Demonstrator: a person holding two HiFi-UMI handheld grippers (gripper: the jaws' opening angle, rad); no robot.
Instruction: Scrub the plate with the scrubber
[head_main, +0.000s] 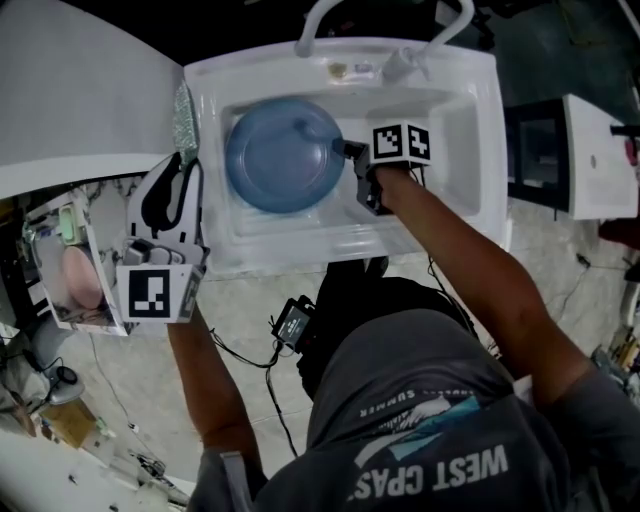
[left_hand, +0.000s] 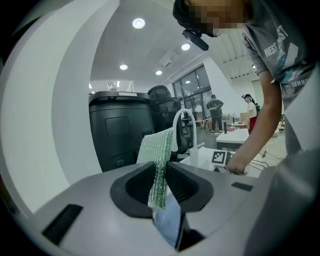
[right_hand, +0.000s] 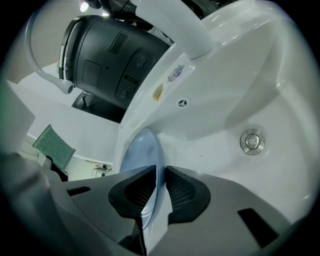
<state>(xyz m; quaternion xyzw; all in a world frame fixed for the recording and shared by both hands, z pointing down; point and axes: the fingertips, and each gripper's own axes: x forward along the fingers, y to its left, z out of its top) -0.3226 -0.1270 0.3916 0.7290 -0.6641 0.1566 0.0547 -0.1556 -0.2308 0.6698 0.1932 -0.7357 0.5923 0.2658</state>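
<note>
Plainly, the coming move turns on one gap: the scrubber (head_main: 185, 118) sits at the sink's (head_main: 462, 130) left rim, while the plate (head_main: 283, 155) lies inside the basin, just to the right of that rim. So the plate is to the right of and below the left gripper (head_main: 186, 155), and I judge the scrubber has to cross the sink's left wall and come down onto the blue face.

The left gripper is clenched on the scrubber. In its own view the green mesh (left_hand: 157, 155) runs up out of the pinched pads as a flat strip. Its long axis follows the gripper's pointing line, which in the head view runs along the sink's left edge, away from the person.

The right gripper (head_main: 348, 150) reaches in from the sink's near-right side and is clamped on the plate's right rim. In the right gripper view the thin rim (right_hand: 140, 150) passes edge-on between the closed pads. That hand steadies the plate; the left is the one that carries the tool, and no scrubbing contact shows yet.

As for containers, the sink holds only the plate, filling the basin's left half. The drain (right_hand: 251, 141) shows bare in the sink's floor to the right of it.
</note>
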